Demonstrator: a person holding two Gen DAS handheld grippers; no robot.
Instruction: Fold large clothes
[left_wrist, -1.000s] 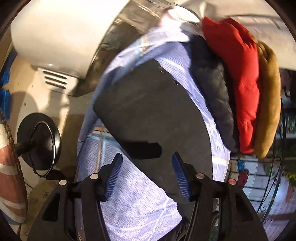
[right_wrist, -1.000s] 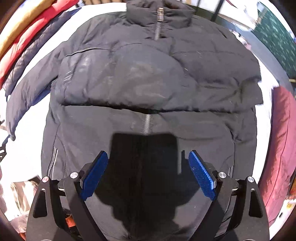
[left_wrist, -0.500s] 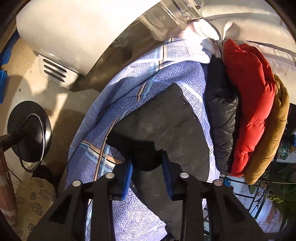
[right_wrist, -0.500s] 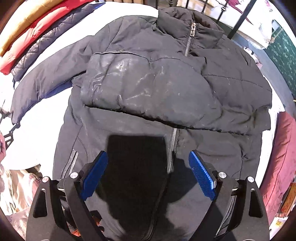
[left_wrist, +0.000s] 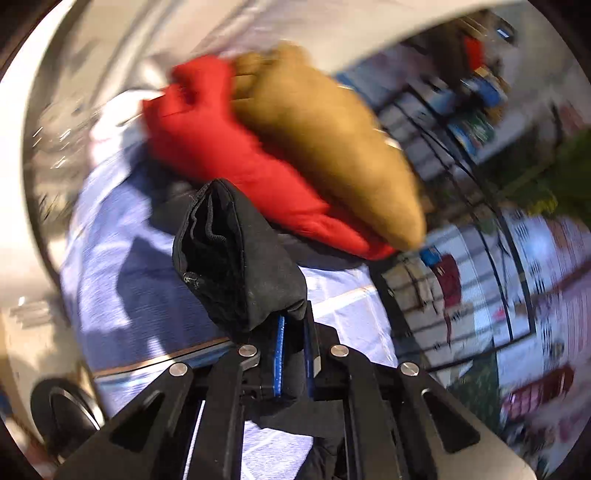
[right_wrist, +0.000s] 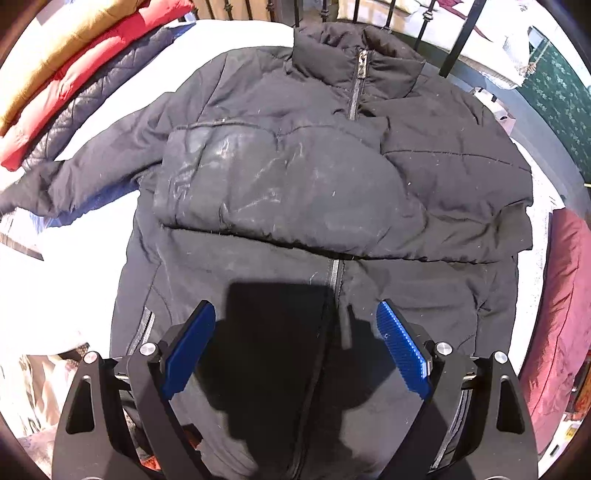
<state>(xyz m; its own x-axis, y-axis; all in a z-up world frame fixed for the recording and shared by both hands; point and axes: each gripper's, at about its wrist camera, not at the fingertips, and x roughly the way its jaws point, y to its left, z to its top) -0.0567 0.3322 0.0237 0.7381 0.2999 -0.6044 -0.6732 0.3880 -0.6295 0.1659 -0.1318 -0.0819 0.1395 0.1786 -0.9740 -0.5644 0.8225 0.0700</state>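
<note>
A large black puffer jacket (right_wrist: 332, 192) lies face up on the white bed, zipped, collar far from me. Its right sleeve is folded across the chest; its left sleeve (right_wrist: 74, 181) stretches out to the left. My right gripper (right_wrist: 295, 332) is open and empty, hovering above the jacket's lower front near the zip. My left gripper (left_wrist: 293, 354) is shut on the black sleeve cuff (left_wrist: 229, 254) and holds it lifted off the blue patterned sheet (left_wrist: 122, 280); the cuff opening stands up in front of the fingers.
Folded red (left_wrist: 229, 162), mustard (left_wrist: 332, 147) and dark quilted (right_wrist: 92, 99) jackets are stacked at the bed's left side. A black metal bed frame (right_wrist: 458, 40) runs behind the collar. A red cushion (right_wrist: 561, 314) lies at the right. The left wrist view is motion-blurred.
My left gripper closed on the black sleeve cuff and lifted it, swinging to the right. My right gripper stayed open and drew back slightly over the jacket.
</note>
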